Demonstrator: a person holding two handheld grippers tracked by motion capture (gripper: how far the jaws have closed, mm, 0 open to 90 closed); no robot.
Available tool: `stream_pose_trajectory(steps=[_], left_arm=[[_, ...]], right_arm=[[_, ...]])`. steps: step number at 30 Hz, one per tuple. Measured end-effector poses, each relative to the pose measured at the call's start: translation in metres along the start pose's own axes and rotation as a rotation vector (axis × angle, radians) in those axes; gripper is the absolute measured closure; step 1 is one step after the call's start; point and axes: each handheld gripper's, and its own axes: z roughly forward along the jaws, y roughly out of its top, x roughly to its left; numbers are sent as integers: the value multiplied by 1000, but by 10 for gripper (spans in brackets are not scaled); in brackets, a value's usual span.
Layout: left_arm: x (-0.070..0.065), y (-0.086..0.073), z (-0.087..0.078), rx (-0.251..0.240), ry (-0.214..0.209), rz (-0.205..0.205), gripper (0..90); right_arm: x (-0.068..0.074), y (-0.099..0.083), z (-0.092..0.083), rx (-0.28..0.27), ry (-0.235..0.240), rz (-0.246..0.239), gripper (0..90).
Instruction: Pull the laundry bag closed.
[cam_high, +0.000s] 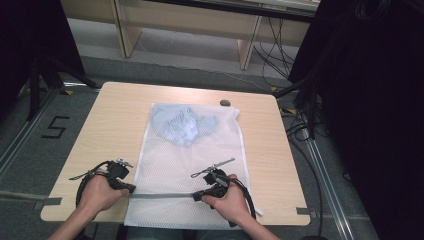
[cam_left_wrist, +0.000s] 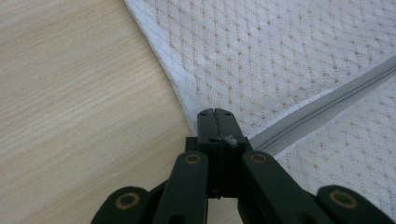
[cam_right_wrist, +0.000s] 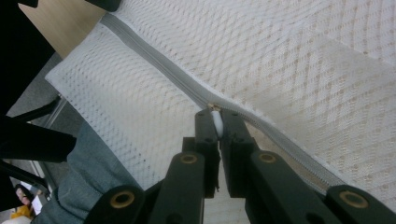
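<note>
A white mesh laundry bag lies flat on the wooden table, with a light blue garment inside its far end. A grey zipper runs across the bag's near end. My left gripper is at the zipper's left end, its jaws shut on the bag's side seam, where the zipper begins. My right gripper sits partway along the zipper, shut on the white zipper pull. To the right of the pull the zipper looks parted.
A small dark round object rests on the table by the bag's far right corner. The bag's near edge hangs over the table's front edge above the person's lap. Black stand legs and cables lie on the floor to the right.
</note>
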Motion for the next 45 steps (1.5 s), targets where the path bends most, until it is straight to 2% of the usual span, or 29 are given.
stream_pose_trajectory(steps=[3,4,7,8,12,13,17,18,20,24,25,30,32,35,38,42,44,45], left_arm=[[0,0,0,0,-1,-4,900],[0,0,0,1,-1,-5,900],[0,0,0,0,0,-1,900],[1,0,0,0,1,15,900],[2,0,0,1,-7,22,900],[1,0,0,0,1,7,900],[0,0,0,0,-1,-7,900],[0,0,0,0,0,-4,900],[1,0,0,0,3,16,900],[1,0,0,-1,2,13,900],[1,0,0,-1,2,14,900],[1,0,0,-1,2,12,900],[1,0,-1,5,5,13,900],[3,0,0,5,-11,22,900],[2,1,0,5,-5,23,900],[1,0,0,-2,2,11,900],[0,0,0,1,0,1,900],[2,0,0,0,-4,22,900]], right_arm=[[-1,-1,-1,0,7,-3,871],[-1,-1,-2,13,-7,13,871],[-1,-2,-2,11,-1,17,871],[-2,-2,-2,6,0,11,871],[-3,-2,-4,11,-3,21,871],[-4,-3,-4,-2,-6,11,871],[-5,-4,-5,4,-1,15,871],[-6,-4,-4,-3,-1,3,871],[-5,-5,-5,1,-13,17,871],[-7,-5,-6,-1,0,10,871],[-7,-5,-7,7,-3,28,871],[-9,-6,-7,1,-10,13,871],[-9,-7,-8,15,-7,37,871],[-11,-7,-9,4,-9,29,871],[-11,-8,-9,8,-6,35,871],[-12,-9,-10,9,-6,41,871],[-14,-9,-10,0,-2,28,871],[-14,-9,-10,2,-3,31,871]])
